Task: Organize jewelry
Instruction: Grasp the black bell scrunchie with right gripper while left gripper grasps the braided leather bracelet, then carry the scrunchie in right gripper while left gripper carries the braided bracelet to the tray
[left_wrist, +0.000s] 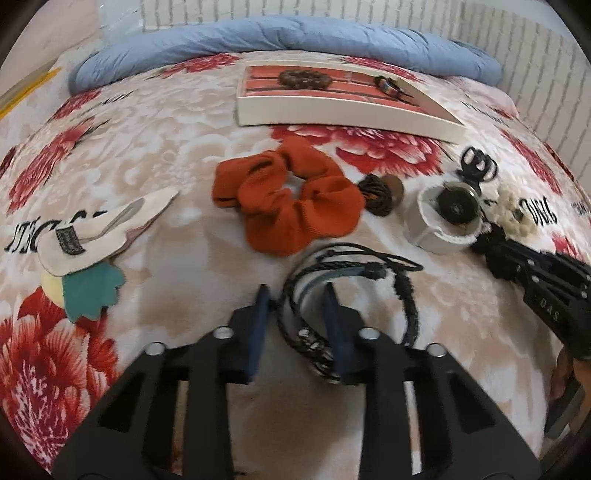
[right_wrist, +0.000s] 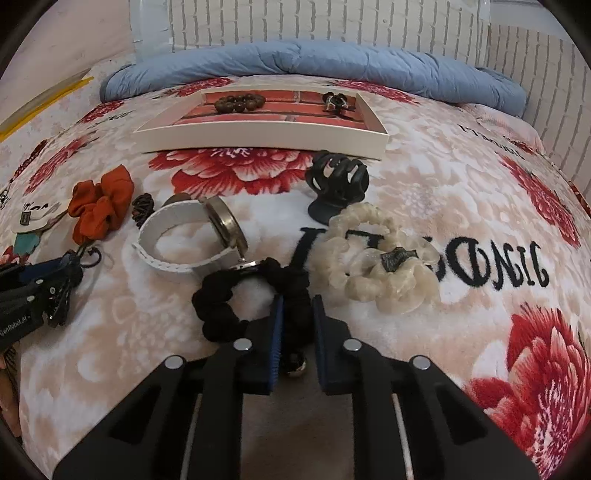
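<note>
My left gripper (left_wrist: 297, 295) is open, its fingers straddling one side of a black braided cord bracelet (left_wrist: 384, 273) lying on the floral blanket. My right gripper (right_wrist: 298, 301) has its jaws around the black scrunchie (right_wrist: 221, 306), narrowly apart; I cannot tell whether they pinch it. The white tray (left_wrist: 332, 114), also in the right wrist view (right_wrist: 258, 142), lies at the back with a brown bead bracelet (right_wrist: 239, 103) and a small dark ring piece (right_wrist: 334, 100) inside.
On the blanket lie an orange scrunchie (left_wrist: 288, 199), a white-strap watch (right_wrist: 192, 236), a black claw clip (right_wrist: 338, 184), a cream chain clip (right_wrist: 380, 266), a small dark coiled tie (left_wrist: 376, 194) and white and teal hair clips (left_wrist: 92, 236). A blue duvet (left_wrist: 288, 40) lies behind.
</note>
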